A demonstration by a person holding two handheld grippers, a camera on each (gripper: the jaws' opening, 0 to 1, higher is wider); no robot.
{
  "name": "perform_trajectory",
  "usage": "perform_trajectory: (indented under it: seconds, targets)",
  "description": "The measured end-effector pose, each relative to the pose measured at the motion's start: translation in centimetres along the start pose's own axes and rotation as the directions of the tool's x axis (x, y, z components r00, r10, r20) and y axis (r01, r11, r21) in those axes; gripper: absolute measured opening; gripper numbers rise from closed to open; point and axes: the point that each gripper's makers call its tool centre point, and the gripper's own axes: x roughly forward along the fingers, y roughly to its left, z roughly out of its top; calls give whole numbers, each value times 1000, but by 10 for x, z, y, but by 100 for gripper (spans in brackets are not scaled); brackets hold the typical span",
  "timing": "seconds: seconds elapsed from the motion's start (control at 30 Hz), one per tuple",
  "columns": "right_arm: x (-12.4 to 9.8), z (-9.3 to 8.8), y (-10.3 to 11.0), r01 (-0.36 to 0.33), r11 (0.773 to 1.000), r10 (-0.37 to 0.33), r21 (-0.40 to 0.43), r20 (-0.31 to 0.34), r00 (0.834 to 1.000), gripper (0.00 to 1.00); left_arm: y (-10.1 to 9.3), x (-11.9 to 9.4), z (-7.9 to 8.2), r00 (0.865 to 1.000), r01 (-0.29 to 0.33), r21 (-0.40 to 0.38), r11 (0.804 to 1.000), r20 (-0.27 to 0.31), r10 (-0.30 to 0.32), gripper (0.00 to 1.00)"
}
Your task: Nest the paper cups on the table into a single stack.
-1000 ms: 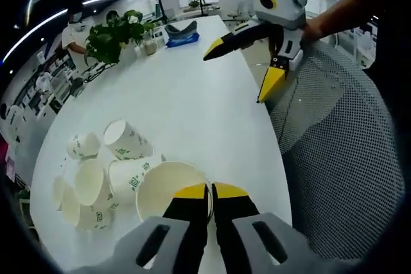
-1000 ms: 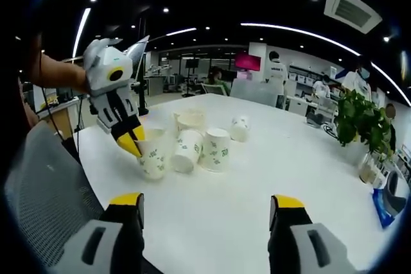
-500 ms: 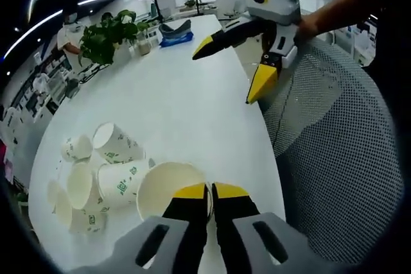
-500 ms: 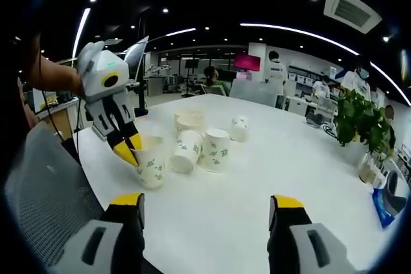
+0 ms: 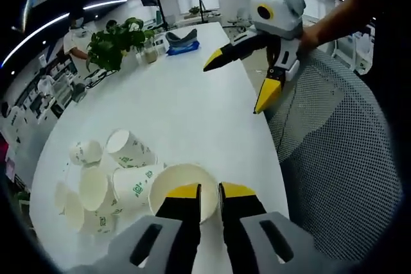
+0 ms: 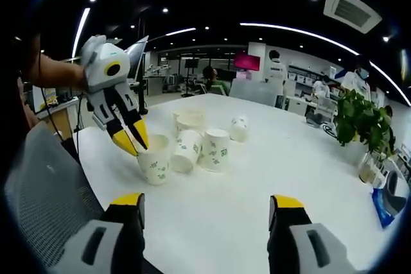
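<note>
Several paper cups [image 5: 109, 181] lie loose near one end of the white table [image 5: 186, 107], some upright, some on their sides. My left hand-held gripper [image 5: 209, 192] pinches the rim of one upright cup [image 5: 183, 187], its jaws nearly closed on the near wall. My right hand-held gripper [image 6: 205, 203] hangs released, jaws wide apart, above the table's near edge, holding nothing. I judge the first nesting is underway; next, this gripped cup needs lowering into a neighbouring upright cup.

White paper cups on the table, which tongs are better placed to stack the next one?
Left tongs: at the rim of an upright white paper cup. Right tongs hang open, apart from the cups.
</note>
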Motion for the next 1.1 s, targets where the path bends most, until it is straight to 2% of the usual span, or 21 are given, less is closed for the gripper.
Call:
perform_trajectory:
  seconds: [0.17, 0.33, 0.47, 0.77, 0.93, 1.1]
  targets:
    - [0, -1, -1, 1, 1000, -1, -2, -3, 1000, 80, 9, -6, -1, 1000, -10, -9, 1000, 8, 10, 9]
    - [0, -1, -1, 3, 1000, -3, -1, -6, 1000, 79, 9, -10, 1, 1000, 0, 2, 1000, 18, 0, 10]
    - [0, -1, -2, 7, 1000, -7, -1, -6, 1000, 79, 19, -12, 2, 1000, -13, 12, 1000, 25, 13, 11]
    - [0, 0, -1, 8, 1000, -8, -3, -7, 1000, 79, 60, -19, 3, 994, -99, 6, 995, 37, 99, 11]
    - [0, 0, -1, 9, 1000, -9, -3, -7, 1000, 79, 88, -23, -6, 988, -151, -11, 988, 25, 151, 11]
    - [0, -1, -2, 9, 1000, -9, -2, -10, 1000, 79, 105, -23, -13, 984, -176, -16, 984, 10, 176, 13]
